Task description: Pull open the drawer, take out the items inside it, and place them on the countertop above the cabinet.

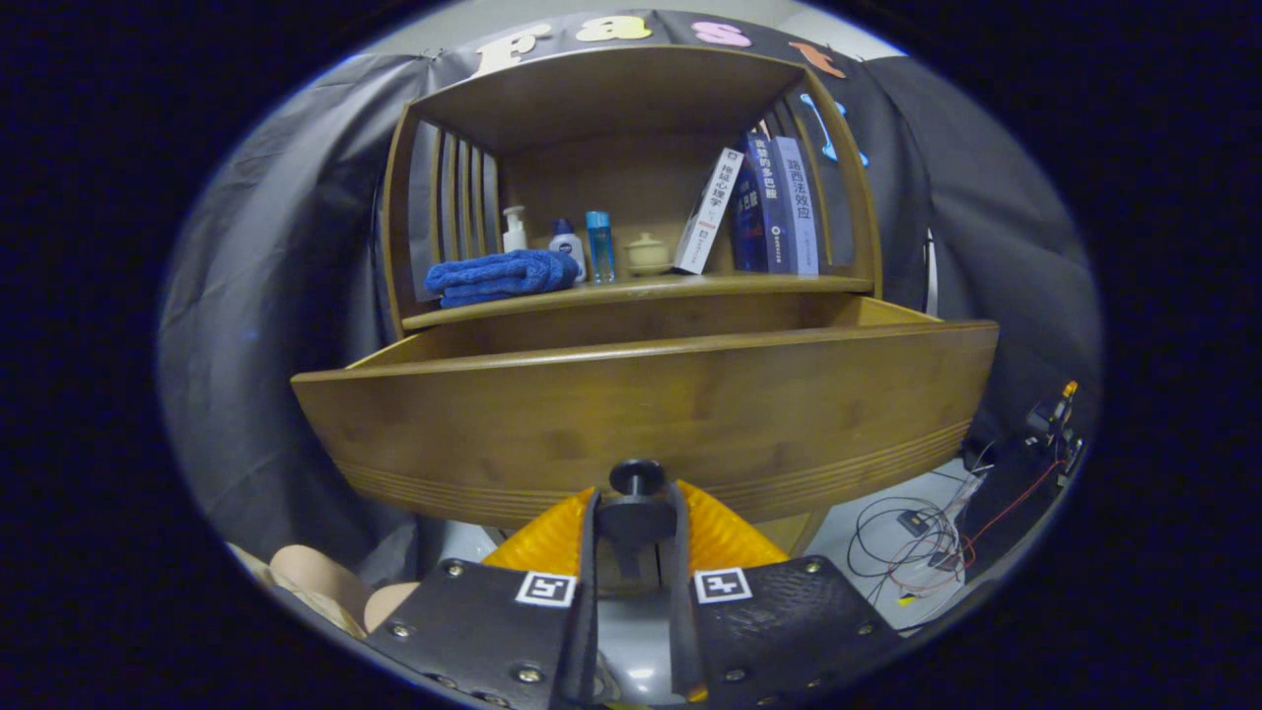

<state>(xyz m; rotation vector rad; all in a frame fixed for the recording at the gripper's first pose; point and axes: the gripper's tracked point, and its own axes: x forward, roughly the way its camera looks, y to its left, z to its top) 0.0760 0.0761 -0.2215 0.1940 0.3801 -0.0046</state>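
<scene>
One tool (pixel 636 508) clamped on one drawer (pixel 641 404) knob (pixel 636 476); above, three books (pixel 764 207), one blue towel (pixel 503 274).

Gripper (pixel 636 503) level, pointing fwd, both fingers (pixel 590 532) pinched tight on the drawer knob (pixel 636 477).

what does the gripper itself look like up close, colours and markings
The gripper has two orange ribbed fingers with thin dark inner pads. Behind them sit black textured plates fastened with silver screws, each carrying a small square black-and-white marker. No cable on it is visible.
</scene>
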